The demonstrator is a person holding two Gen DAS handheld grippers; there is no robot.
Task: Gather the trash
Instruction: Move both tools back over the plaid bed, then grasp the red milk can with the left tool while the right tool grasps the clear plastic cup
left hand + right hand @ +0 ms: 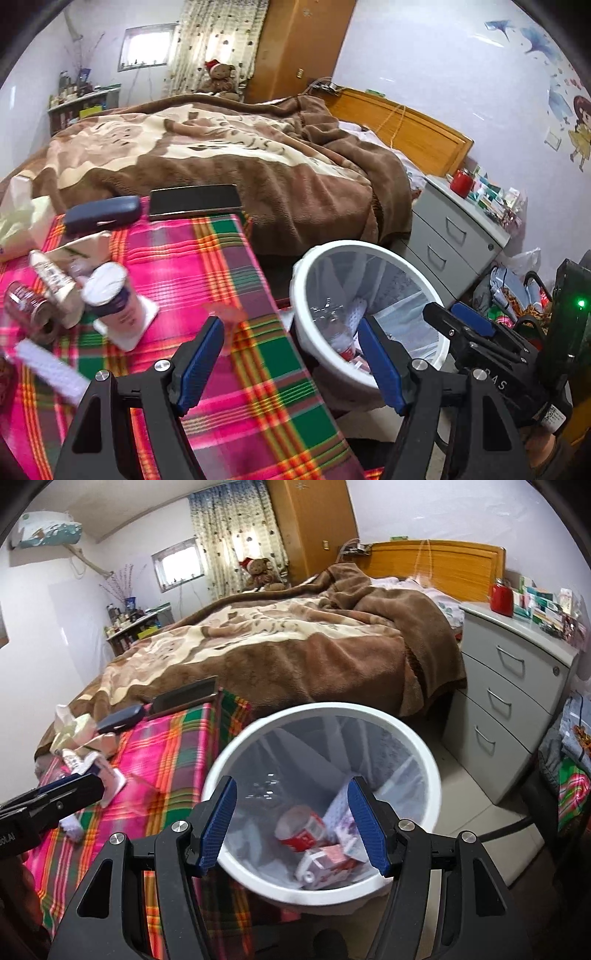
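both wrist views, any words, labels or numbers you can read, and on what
"D A S": white letters on the black body of the right gripper, seen in the left wrist view; more may be hidden.
Red and white cartons in the white round plastic bin: print too blurred to read.
Blue and white paper cup on the pink plaid cloth: blurred, unreadable.
White sticker on that gripper: too small.

Blurred white strip (50, 369) cut off at left edge.
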